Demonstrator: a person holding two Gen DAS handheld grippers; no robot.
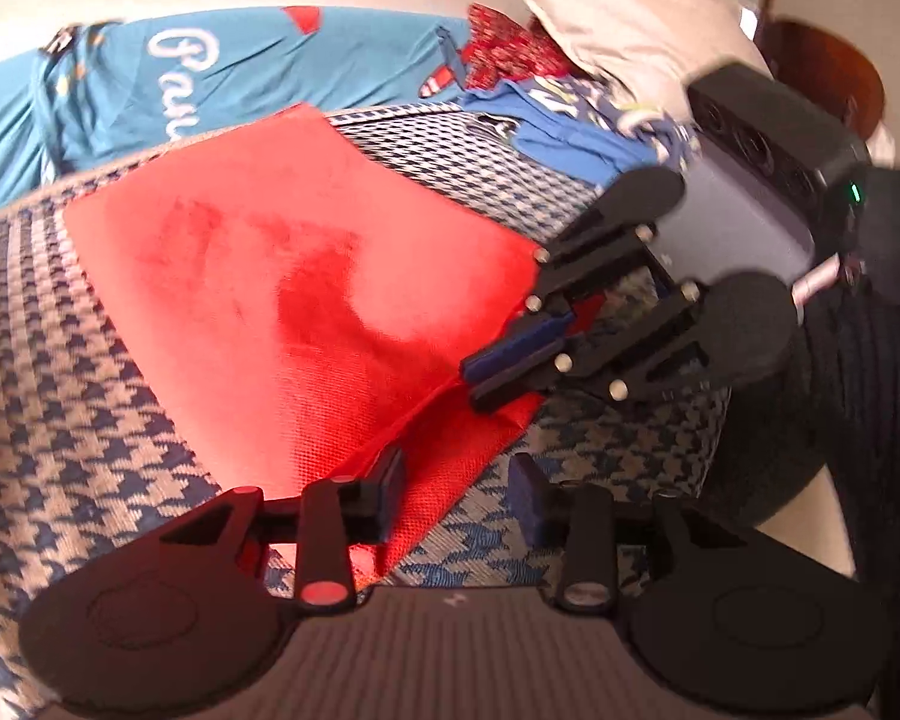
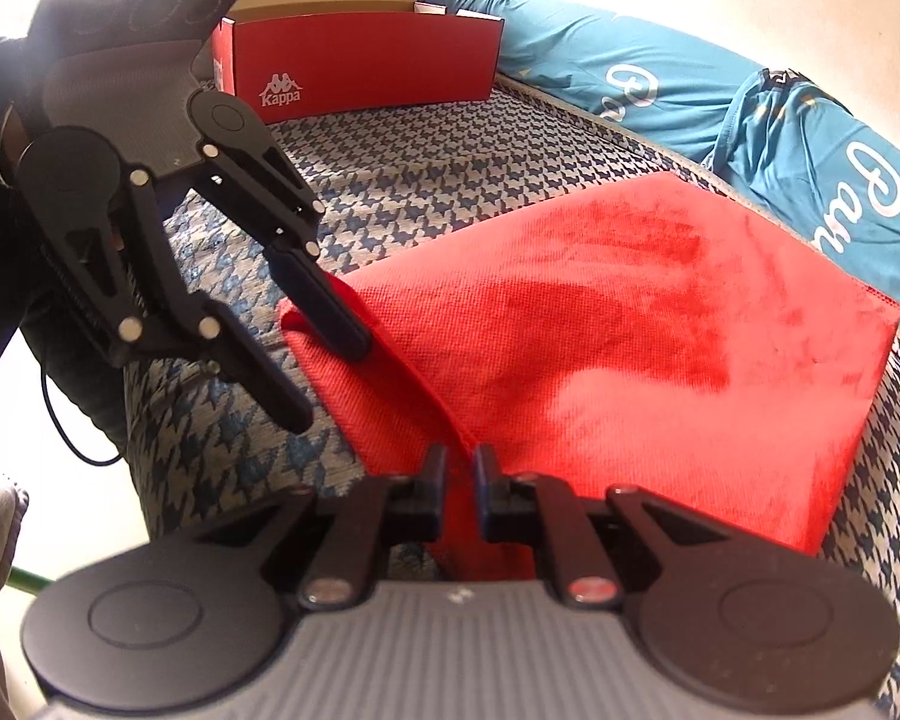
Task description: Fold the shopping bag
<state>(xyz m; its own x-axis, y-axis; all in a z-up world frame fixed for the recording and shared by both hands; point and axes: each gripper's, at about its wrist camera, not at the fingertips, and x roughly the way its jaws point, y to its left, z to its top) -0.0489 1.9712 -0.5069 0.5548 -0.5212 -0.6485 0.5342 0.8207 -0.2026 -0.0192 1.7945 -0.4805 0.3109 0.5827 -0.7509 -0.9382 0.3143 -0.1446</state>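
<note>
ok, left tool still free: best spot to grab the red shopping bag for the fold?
Take the red shopping bag at its near loose corner, coming in from the near edge. The right tool already pinches the neighbouring edge, and the fabric there lies thin and flat on the houndstooth cover, so a low, shallow approach fits.

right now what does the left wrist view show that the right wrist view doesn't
Only the left wrist view: a beige pillow, a red patterned cloth and a blue printed garment piled behind the bag, plus the left claw with open jaws, one finger over the bag's edge.

Only the right wrist view: an open red Kappa shoebox at the back.

Both: the red shopping bag lying flat on the houndstooth cover, the teal jersey beyond it, and the right claw shut on the bag's near edge.
</note>
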